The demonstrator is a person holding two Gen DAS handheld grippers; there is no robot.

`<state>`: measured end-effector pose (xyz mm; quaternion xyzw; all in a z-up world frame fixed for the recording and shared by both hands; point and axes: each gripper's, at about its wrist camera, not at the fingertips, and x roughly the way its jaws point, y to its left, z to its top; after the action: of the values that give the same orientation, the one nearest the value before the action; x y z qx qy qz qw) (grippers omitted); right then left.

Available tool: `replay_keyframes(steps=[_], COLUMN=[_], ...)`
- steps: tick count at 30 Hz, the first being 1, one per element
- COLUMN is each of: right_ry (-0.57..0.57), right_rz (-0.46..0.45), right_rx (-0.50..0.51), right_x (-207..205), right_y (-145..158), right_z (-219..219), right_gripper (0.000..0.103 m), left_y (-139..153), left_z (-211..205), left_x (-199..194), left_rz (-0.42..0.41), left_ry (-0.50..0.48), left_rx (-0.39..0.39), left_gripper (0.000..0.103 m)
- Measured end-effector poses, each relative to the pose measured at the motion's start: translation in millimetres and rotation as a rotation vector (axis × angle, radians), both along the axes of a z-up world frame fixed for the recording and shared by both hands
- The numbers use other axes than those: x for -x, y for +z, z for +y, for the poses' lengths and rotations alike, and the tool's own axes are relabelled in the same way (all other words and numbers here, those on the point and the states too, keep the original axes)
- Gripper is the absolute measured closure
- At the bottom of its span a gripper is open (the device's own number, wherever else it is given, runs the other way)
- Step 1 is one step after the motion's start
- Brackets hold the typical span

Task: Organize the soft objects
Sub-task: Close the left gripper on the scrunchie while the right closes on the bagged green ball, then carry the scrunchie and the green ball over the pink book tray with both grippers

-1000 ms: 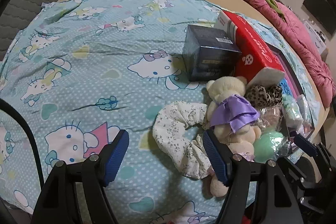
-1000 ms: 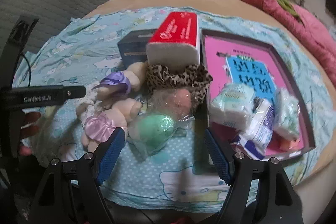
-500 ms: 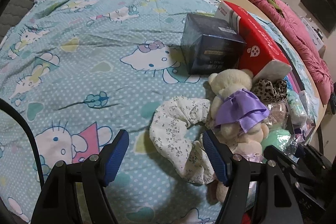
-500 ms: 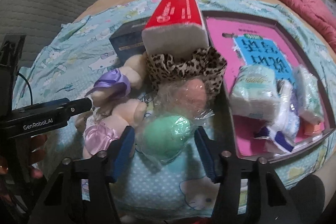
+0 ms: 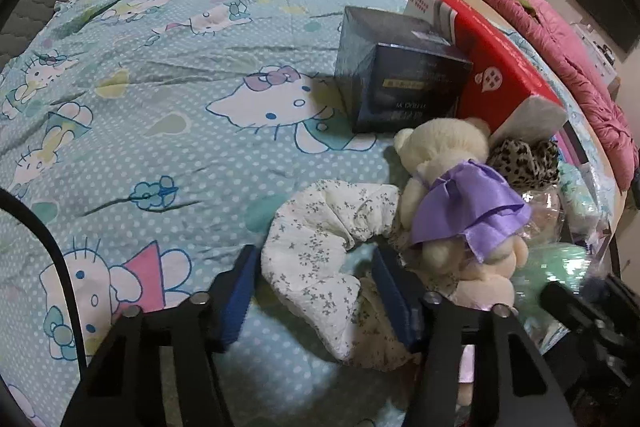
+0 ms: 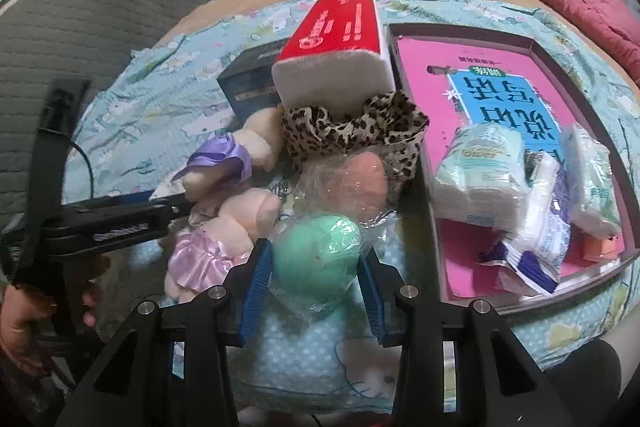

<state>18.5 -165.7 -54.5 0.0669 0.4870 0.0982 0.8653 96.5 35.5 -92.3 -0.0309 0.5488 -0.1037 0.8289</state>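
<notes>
Nearest the right wrist camera, the right gripper [image 6: 316, 291] has narrowed its jaws over the last second. Its blue pads now press both sides of a mint-green soft ball [image 6: 318, 255] wrapped in clear plastic. The ball still rests on the bed. The grasp looks made and a lift could follow.

The left gripper [image 5: 314, 291] has also moved in and partly closed. Its jaws now straddle the near loop of a white floral scrunchie [image 5: 320, 247], touching or nearly touching the fabric; a firm hold cannot be confirmed.

Both items lie on a pale blue Hello Kitty sheet [image 5: 160, 131]. Just right of the scrunchie is a cream teddy bear [image 5: 444, 155] in a purple dress. Beyond the green ball sit a peach ball in plastic [image 6: 360, 179] and a leopard-print scrunchie [image 6: 352, 135].

Farther back stand a dark blue box [image 5: 396, 83] with small gold lettering too blurred to read, and a red tissue pack [image 6: 340, 27] with white Chinese writing. To the right, a dark tray [image 6: 580, 75] holds small tissue packets [image 6: 484, 179], one of which seems to read "Omer", lying on a pink and blue book cover with large Chinese characters seen upside down.
</notes>
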Motion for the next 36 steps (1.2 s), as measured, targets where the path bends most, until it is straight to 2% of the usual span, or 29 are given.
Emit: replay_keyframes(steps=[2, 3, 4, 7, 11, 24, 36], right_ry=[0.002, 0.004, 0.006, 0.005, 0.002, 0.019, 0.009], right_rz=[-0.010, -0.016, -0.021, -0.040, -0.067, -0.139, -0.173], right_rx=[-0.001, -0.002, -0.007, -0.004, -0.006, -0.023, -0.052], right_x=[3, 5, 6, 9, 11, 16, 20], right_y=[4, 6, 8, 14, 21, 40, 50], right_z=[-2, -2, -3, -5, -8, -12, -20], right_gripper=[0.059, 0.059, 0.059, 0.059, 0.059, 0.059, 0.059], left_y=[-3, -4, -4, -1, 2, 52, 95], left_z=[-3, -3, -2, 2, 7, 52, 41], left_x=[-1, -1, -2, -1, 1, 22, 38], left_rz=[-0.006, -0.014, -0.018, -0.032, -0.047, -0.133, -0.192], left_ry=[-0.009, -0.013, -0.013, -0.006, -0.003, 0.135, 0.132], left_rx=[-0.039, -0.057, -0.059, -0.045, -0.044, -0.003, 0.005], left_gripper=[0.062, 0.065, 0.068, 0.090, 0.093, 0.094, 0.094])
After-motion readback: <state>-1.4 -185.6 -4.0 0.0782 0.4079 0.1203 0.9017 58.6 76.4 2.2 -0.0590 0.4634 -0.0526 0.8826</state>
